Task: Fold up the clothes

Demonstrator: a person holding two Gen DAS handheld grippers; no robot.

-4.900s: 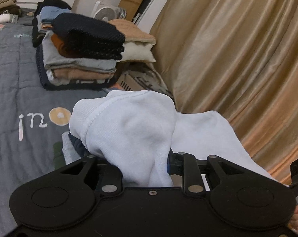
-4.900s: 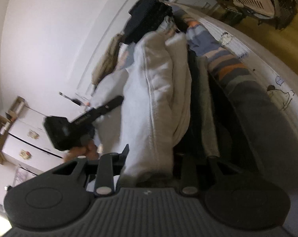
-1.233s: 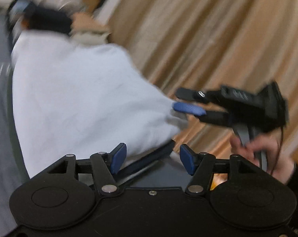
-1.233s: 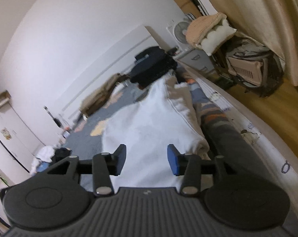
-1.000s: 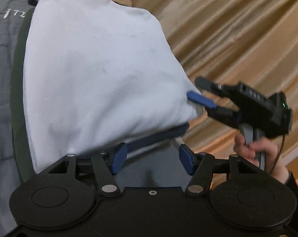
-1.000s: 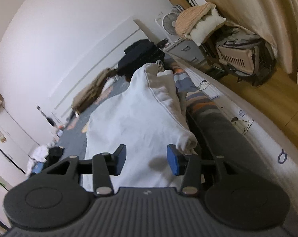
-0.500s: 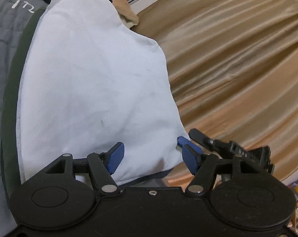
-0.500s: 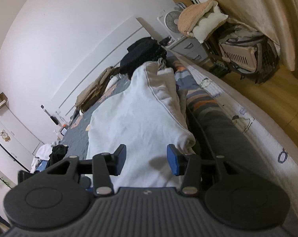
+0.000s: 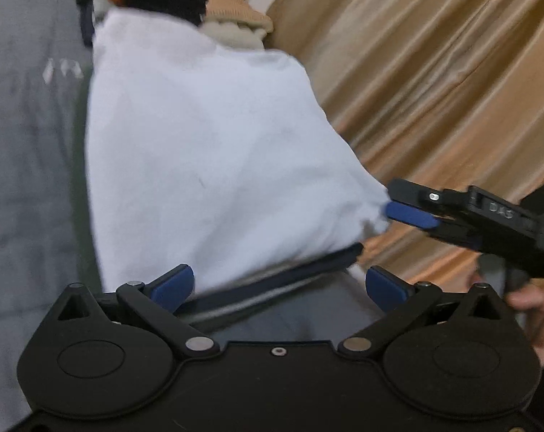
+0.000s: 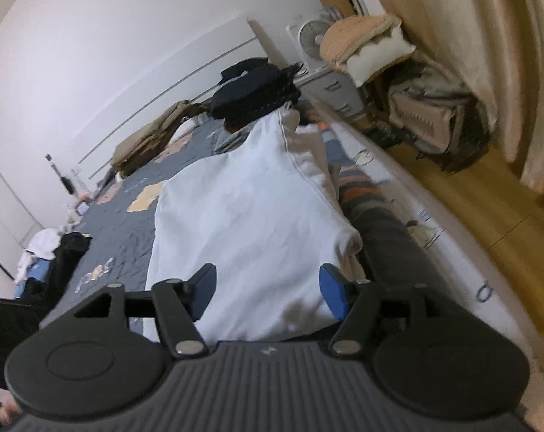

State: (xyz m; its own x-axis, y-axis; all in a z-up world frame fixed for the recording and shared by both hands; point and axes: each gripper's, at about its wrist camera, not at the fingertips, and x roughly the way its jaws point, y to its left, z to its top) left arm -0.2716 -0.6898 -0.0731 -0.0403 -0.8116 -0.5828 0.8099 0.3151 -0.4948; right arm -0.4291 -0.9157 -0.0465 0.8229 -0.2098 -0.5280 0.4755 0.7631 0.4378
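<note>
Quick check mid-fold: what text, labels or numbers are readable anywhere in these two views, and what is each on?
"DAS": embossed on the right gripper body, faint, so uncertain.
White lettering on the grey quilt: too blurred to read.
Blue marks on the bed's side panel: not legible.
Nothing on the white garment.

Left gripper [image 9: 279, 286]: jaws spread wide, nothing between. Right gripper [image 10: 268, 289]: jaws wide apart, gripping nothing, held by bare hand [image 9: 534, 309].

One white garment [image 9: 207, 151], two hand-held grippers, one fan [image 10: 309, 37], one stack of folded clothes [image 10: 253, 93].
</note>
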